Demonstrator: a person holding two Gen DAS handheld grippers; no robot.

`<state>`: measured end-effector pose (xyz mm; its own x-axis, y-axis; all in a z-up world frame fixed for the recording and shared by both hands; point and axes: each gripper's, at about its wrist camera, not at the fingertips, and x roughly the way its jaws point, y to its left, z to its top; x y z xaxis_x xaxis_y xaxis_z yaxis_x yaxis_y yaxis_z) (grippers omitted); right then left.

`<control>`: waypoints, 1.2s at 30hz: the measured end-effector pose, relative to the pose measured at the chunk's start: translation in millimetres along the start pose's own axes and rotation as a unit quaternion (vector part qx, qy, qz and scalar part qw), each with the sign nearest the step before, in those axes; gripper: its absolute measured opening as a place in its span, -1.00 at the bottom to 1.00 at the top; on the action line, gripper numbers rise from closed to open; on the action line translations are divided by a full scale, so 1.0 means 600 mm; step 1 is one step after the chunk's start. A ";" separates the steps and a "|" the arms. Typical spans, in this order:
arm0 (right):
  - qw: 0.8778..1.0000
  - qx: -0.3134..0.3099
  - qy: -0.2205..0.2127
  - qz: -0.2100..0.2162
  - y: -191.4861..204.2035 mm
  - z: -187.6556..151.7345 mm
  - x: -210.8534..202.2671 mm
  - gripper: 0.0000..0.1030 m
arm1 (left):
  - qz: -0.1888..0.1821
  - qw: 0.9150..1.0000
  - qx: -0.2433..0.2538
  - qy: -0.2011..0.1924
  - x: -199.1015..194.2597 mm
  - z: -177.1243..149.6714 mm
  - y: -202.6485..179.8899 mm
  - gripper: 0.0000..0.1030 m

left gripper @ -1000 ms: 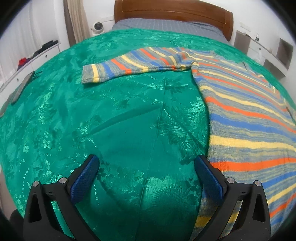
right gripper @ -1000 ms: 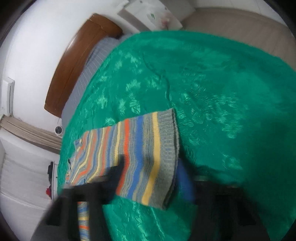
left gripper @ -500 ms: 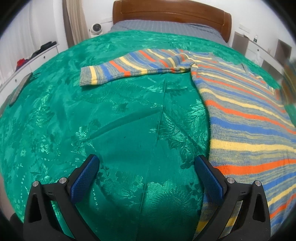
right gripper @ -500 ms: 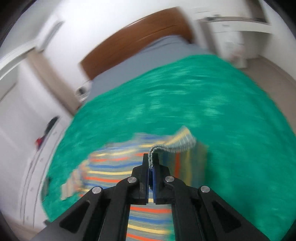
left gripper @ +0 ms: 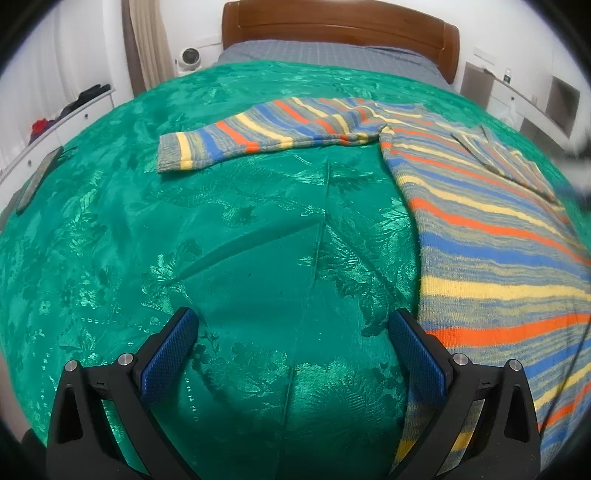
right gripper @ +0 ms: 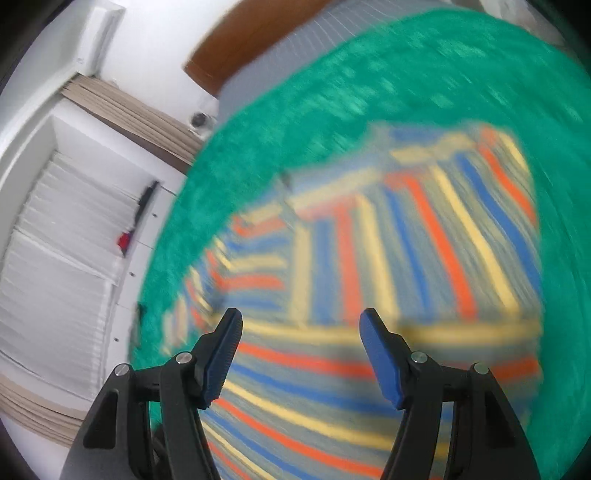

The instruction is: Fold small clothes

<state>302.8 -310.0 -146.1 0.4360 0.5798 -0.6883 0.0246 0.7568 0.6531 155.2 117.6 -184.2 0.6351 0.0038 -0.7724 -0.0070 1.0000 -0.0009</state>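
Note:
A striped sweater (left gripper: 491,236) in blue, orange, yellow and grey lies flat on the green bedspread (left gripper: 221,221). Its left sleeve (left gripper: 258,136) stretches out to the left. Its right sleeve (left gripper: 506,162) lies folded across the body. My left gripper (left gripper: 291,354) is open and empty, low over the bedspread just left of the sweater's hem. In the blurred right wrist view my right gripper (right gripper: 301,354) is open and empty above the sweater (right gripper: 388,258), with the folded sleeve (right gripper: 436,236) beyond its fingertips.
A wooden headboard (left gripper: 340,33) and grey sheet stand at the far end of the bed. White drawers (left gripper: 55,122) line the left wall, white furniture (left gripper: 535,99) the right. A dark flat object (left gripper: 38,177) lies on the bedspread's left edge.
My right gripper was shut on the right sleeve's cuff, carried it over the sweater's body, and has opened and let go. The left gripper has stayed open in place.

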 end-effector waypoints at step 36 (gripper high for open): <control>0.969 -0.210 -0.073 -0.105 0.059 -0.416 -0.183 0.22 | -0.068 0.976 -0.204 0.042 0.020 0.161 0.214 0.97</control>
<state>31.1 -271.4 -126.5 0.5839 0.3743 -0.7204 -0.2293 0.9273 0.2959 236.6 246.8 -132.3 0.5859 -0.1458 -0.7971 -0.2450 0.9058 -0.3458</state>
